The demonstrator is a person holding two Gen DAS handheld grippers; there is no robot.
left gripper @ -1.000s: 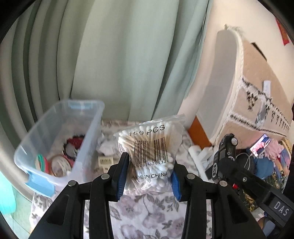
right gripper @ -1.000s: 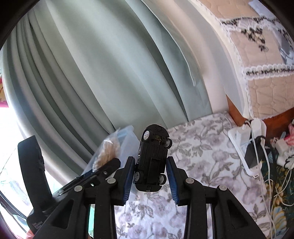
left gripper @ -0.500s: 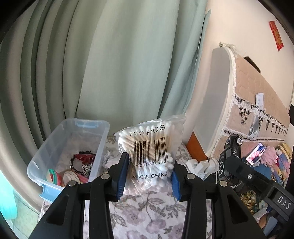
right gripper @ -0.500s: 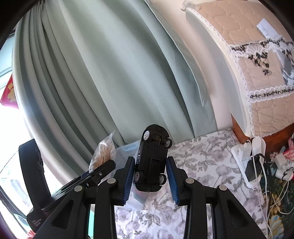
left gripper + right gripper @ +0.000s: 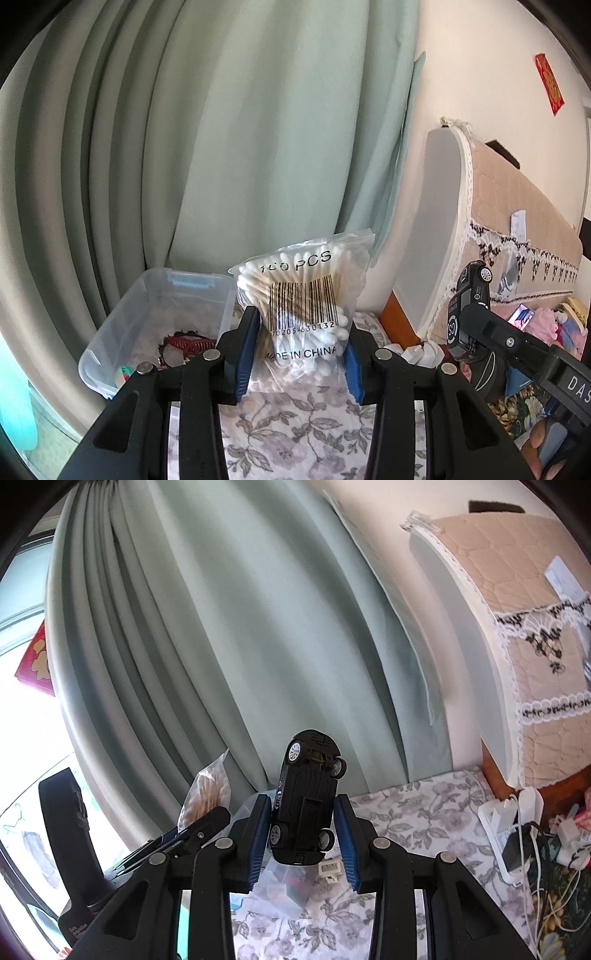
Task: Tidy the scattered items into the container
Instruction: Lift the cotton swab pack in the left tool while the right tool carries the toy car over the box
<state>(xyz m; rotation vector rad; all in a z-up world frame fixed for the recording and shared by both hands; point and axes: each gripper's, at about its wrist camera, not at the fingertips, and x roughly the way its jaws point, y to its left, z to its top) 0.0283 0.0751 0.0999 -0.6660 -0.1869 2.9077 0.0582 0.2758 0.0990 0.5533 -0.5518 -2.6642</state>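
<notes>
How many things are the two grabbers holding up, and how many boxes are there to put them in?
Clear plastic bag of white cotton swabs, in left gripper: 1
Black toy car, in right gripper: 1
Clear plastic storage box with blue latches: 1
Total: 3

Surface: floral-patterned cloth [image 5: 295, 435], bottom centre | On it: clear plastic bin [image 5: 110, 354] lower left; white power strip [image 5: 517, 834] lower right.

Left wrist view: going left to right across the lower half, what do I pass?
clear plastic bin → bag of cotton swabs clamped in the left gripper → white power strip → black toy car in the right gripper
</notes>
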